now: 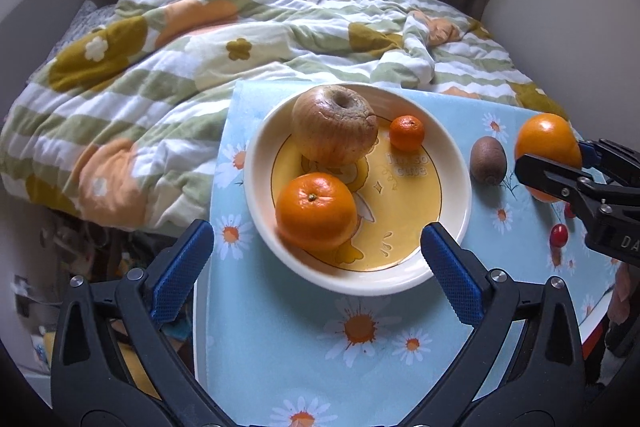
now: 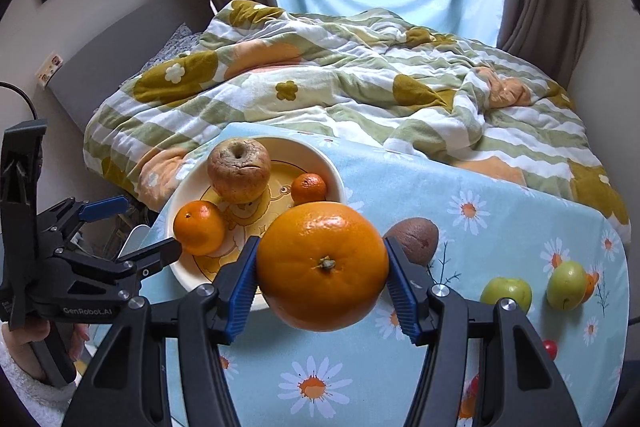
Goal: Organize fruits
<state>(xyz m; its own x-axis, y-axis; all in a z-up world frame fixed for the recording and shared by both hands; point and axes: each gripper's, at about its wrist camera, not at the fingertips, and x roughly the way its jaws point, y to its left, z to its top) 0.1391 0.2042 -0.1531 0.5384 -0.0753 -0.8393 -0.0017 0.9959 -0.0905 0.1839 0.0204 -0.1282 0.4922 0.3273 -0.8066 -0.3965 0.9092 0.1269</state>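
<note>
A cream bowl (image 1: pixel 456 167) with a yellow cartoon bottom sits on the blue daisy cloth (image 1: pixel 320 347). It holds a wrinkled brown apple (image 1: pixel 334 125), an orange (image 1: pixel 316 213) and a small tangerine (image 1: pixel 407 133). My left gripper (image 1: pixel 316 259) is open and empty at the bowl's near rim. My right gripper (image 2: pixel 322 267) is shut on a large orange (image 2: pixel 322 267) held above the cloth right of the bowl (image 2: pixel 180 267). The held orange also shows in the left wrist view (image 1: pixel 546 143). A kiwi (image 1: pixel 488 161) lies between bowl and held orange.
Two green apples (image 2: pixel 508 293) (image 2: pixel 566 285) and a small red fruit (image 2: pixel 551 349) lie on the cloth's right side, with another red fruit (image 1: pixel 559 235). A rumpled flowered quilt (image 2: pixel 340 79) covers the bed behind. The table's left edge (image 1: pixel 200 307) drops off to floor clutter.
</note>
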